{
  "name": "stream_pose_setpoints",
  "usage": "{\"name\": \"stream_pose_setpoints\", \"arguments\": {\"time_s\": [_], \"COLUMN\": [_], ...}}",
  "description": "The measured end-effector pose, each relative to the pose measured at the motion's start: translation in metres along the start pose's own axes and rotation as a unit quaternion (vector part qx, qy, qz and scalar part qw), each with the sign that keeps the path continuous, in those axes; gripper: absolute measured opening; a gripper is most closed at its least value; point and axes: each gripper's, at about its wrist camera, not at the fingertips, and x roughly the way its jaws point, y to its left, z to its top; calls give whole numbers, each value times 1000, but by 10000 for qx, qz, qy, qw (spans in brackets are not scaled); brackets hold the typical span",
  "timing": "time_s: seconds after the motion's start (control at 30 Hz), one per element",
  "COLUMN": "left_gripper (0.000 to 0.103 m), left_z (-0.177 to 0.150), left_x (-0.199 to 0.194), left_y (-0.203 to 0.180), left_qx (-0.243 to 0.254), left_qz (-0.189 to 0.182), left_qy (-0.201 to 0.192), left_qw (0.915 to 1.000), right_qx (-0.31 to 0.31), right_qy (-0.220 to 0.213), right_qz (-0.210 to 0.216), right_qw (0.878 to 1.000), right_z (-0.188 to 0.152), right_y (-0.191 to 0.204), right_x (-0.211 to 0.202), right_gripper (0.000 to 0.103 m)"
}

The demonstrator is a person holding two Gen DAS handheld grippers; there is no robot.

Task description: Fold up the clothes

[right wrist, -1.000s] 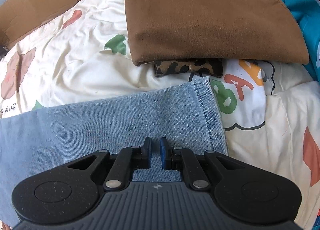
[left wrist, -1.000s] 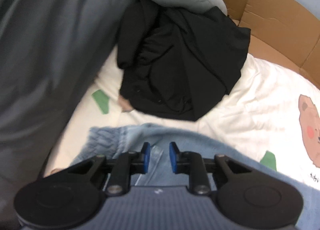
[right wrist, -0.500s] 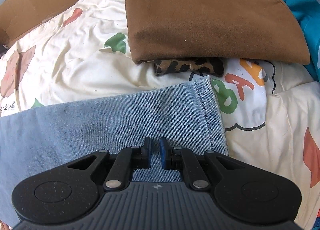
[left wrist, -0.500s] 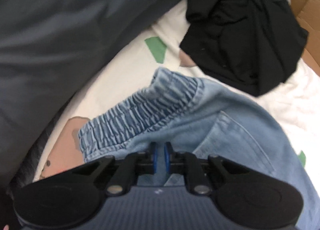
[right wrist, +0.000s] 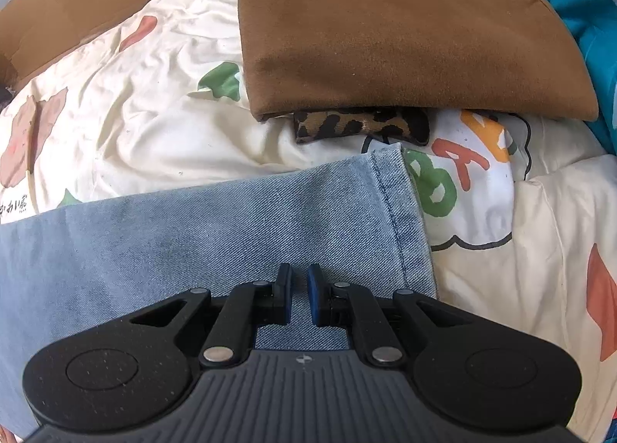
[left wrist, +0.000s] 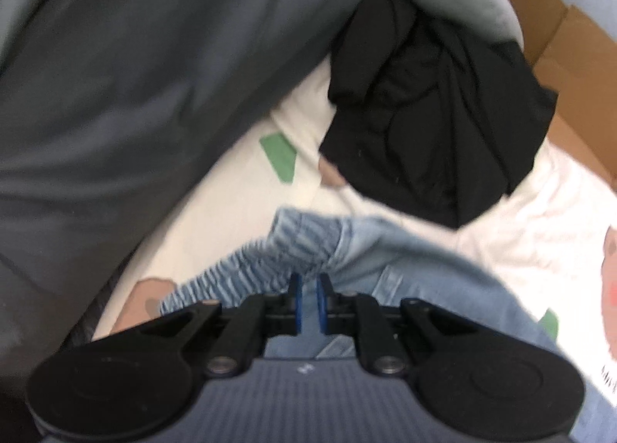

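Pinching the jeans (left wrist: 405, 273) waistband, left gripper (left wrist: 307, 302) is clenched; right gripper (right wrist: 299, 300) grasps the hem below the brown cloth (right wrist: 385, 26).

on the bedsheet (right wrist: 162, 142), right wrist view, big cartoon letters just right of the jeans hem (right wrist: 401, 211): a green "b", a red "a", an orange one half under the brown cushion (right wrist: 385, 26), can't tell which. small dark japanese script at the sheet's far left edge, too small to read. left wrist view: dark print at the sheet's right edge, blurred.
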Motion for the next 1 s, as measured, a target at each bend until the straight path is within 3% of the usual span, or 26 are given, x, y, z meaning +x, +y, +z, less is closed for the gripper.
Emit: {"name": "stream_pose_setpoints", "arguments": {"time_s": [0.73,1.0], "left_gripper": [10,10], "left_z": [36,41], "left_x": [73,53], "left_y": [-6,-6], "left_qx": [-280,65], "left_qz": [183,141], "left_qy": [209,303], "left_qw": [9992,9994], "right_qx": [-41,73], "right_qy": [17,-9], "right_qz": [5,13], "right_qw": [10000,10000], "right_z": [-6,-6], "right_y": [-6,-5], "right_x": [-2,-6], "right_gripper": [14,14]}}
